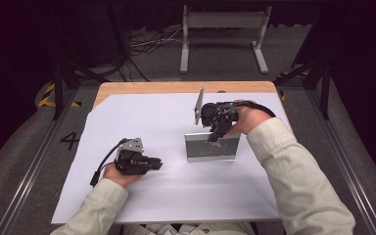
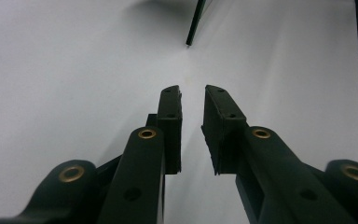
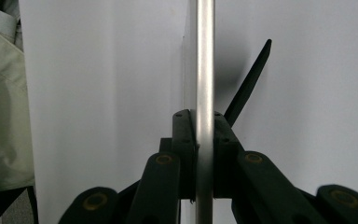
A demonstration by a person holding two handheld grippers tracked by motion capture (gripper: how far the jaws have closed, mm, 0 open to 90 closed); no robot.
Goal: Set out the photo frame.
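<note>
So the person has the right gripper [image 1: 220, 131] clamped on the top edge of a silver picture frame [image 1: 212, 148], and in the right gripper view you can see why: the jaws pinch the thin metal rim [image 3: 204, 70] dead centre, which keeps the frame standing upright instead of flopping over. There's a black prop leg [image 3: 249, 84] angled out behind the frame, so my guess is they're steadying it while that leg settles on the sheet.

The left gripper [image 1: 157, 164] sits off to the left of the frame, well apart from it, lying low on the paper with its jaws a little apart and nothing between them [image 2: 192, 126]. Looks like it's just parked, waiting its turn. Its tip points toward the frame though.

Everything sits on a big white paper sheet [image 1: 142, 196] over a wooden table [image 1: 127, 88]. Beyond the frame, past the table's far edge, there's grey carpet, a tangle of cables [image 1: 149, 41] and a pale metal stand [image 1: 223, 29]. Room is pretty dark around the edges.
</note>
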